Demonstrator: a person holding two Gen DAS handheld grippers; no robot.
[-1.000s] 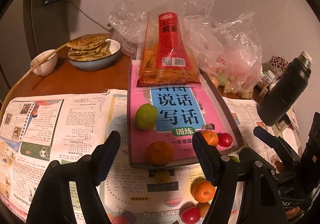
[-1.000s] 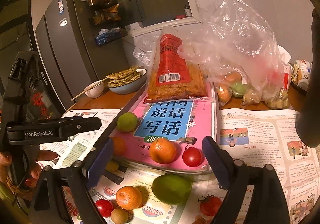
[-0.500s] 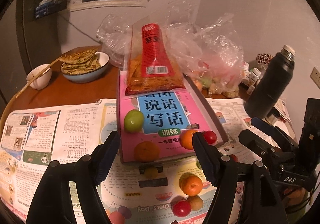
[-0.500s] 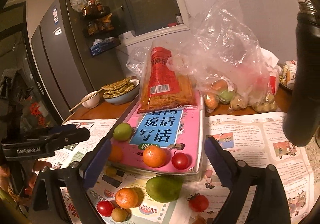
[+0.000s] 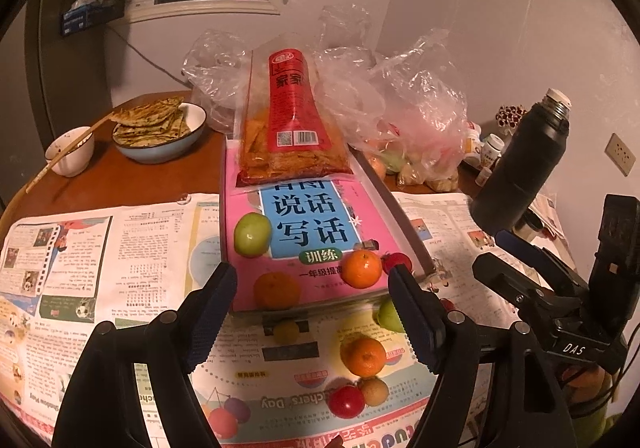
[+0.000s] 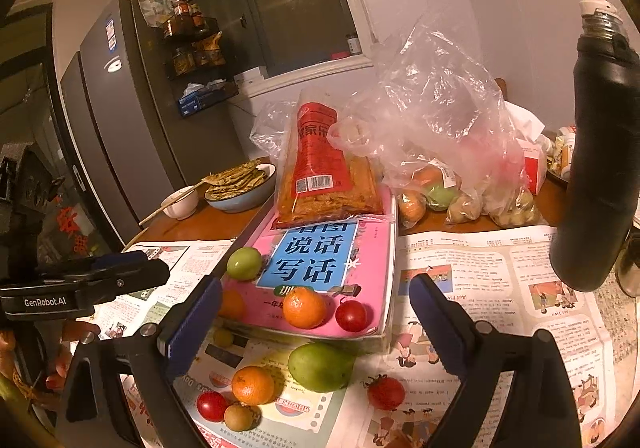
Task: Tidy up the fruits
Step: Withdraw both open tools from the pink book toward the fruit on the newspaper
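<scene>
A home kitchen: a tall grey fridge [image 6: 120,136] at the frame's left, a bowl of flatbreads [image 6: 240,184] on the wooden table [image 5: 132,180], newspapers [image 6: 500,280] spread beneath, shelves of jars [image 6: 192,44] above.

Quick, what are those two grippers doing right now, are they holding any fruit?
Left gripper: its jaws are opening, nothing held between them.
Right gripper: open, holding nothing.

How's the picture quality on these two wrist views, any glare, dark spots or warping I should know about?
Left wrist view: warm dim light, glare on the clear plastic bags, newspaper edges bowed by the fisheye, black corners. Right wrist view: same orange cast, fridge side dark, sheen on the snack packet, the near black flask looming large.
</scene>
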